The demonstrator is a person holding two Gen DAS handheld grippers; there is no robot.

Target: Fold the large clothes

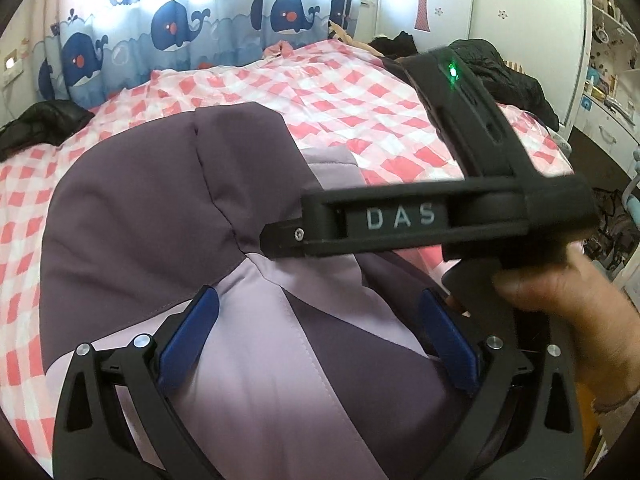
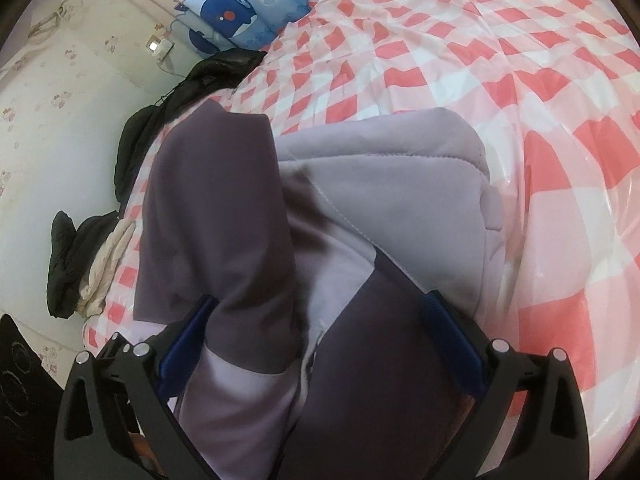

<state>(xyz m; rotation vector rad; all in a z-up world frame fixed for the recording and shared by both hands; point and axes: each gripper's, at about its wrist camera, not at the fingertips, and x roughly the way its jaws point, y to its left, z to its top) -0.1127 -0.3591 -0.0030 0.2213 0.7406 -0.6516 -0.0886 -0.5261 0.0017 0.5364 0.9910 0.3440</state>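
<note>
A two-tone purple jacket (image 1: 140, 200) (image 2: 380, 168), dark plum and pale lilac, lies bunched on the pink-and-white checked bed cover (image 1: 320, 92) (image 2: 520, 60). My left gripper (image 1: 318, 296) hovers low over it, its blue pads (image 1: 192, 332) spread wide with jacket fabric under and between them, not pinched. My right gripper (image 2: 320, 300) is likewise open, with a dark sleeve and lilac panel bulging between its fingers. In the left wrist view the right gripper's black body (image 1: 400, 220) crosses over the jacket, held by a hand (image 1: 580, 300).
Black garments lie at the bed's left edge (image 1: 40, 124) (image 2: 200, 80) and far right corner (image 1: 500, 76); more dark and pale clothes (image 2: 68, 256) hang off the side by the wall. A whale-print curtain (image 1: 180, 28) hangs behind the bed. Shelves (image 1: 612, 80) stand at the right.
</note>
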